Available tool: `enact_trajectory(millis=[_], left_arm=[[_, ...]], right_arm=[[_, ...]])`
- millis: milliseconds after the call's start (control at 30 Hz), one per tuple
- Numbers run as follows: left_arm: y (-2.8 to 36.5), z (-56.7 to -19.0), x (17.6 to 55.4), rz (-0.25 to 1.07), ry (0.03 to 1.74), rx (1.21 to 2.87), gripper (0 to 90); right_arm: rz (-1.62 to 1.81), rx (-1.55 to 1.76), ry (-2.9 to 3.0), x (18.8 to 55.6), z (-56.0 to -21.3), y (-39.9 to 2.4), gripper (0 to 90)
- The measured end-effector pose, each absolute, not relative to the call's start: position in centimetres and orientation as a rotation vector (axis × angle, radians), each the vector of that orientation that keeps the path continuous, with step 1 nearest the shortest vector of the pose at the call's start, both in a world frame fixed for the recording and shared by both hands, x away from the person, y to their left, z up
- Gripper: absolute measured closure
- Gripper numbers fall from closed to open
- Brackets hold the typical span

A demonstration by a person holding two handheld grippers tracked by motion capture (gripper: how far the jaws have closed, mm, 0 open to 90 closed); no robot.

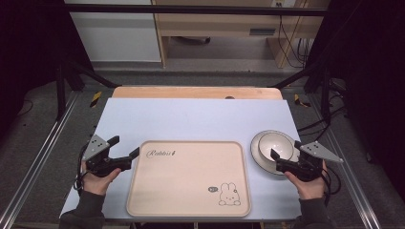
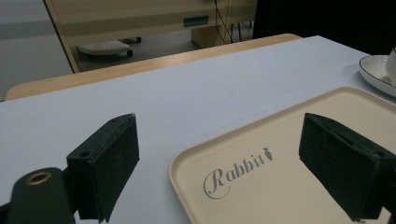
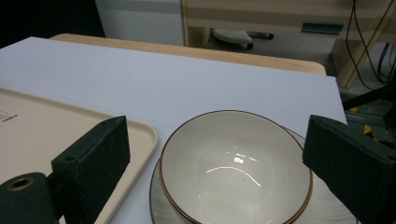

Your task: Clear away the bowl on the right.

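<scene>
Bowl sits in a plate at the right of the high view, on the pale mat just right of the tray; the work in hand looks like picking it up.

Left to right in the high view: the left gripper hovers at the lower left, beside the tray's upper-left corner. Its jaws are spread, with nothing between them; in the left gripper view the tray's corner and the word "Rabbit" lie in the gap, and I cannot tell whether either jaw touches the rim. The tray fills the lower middle, bare but for its print and a rabbit drawing at its lower right.

At the right, the right gripper sits at the near edge of the bowl. Its jaws are spread wide and pinch nothing; in the right gripper view they straddle the bowl, one over the tray's edge, the other beyond the plate.

What could go wrong, as I judge it: the bowl is glazed and smooth-walled, so a shallow pinch on its rim could slip and let it tip. Closing too low could catch the plate as well, dragging or lifting both. The jaw by the tray could also knock the tray's edge as it closes, shifting it on the mat.
</scene>
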State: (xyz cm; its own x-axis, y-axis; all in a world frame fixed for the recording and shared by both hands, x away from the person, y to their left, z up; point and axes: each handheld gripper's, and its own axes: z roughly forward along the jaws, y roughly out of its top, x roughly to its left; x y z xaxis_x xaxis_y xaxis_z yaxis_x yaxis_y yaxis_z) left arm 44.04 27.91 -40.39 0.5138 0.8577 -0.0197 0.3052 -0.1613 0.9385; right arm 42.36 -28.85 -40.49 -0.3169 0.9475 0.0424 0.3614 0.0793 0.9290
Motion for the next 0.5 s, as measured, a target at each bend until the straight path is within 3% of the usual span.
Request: enact_trajectory(millis=[500], left_arm=[[27.9,-40.8,44.2,0.662,1.003,1.726,11.7]], right_arm=[[1.132,1.383,1.701,43.4,-40.6,-30.5,9.4]])
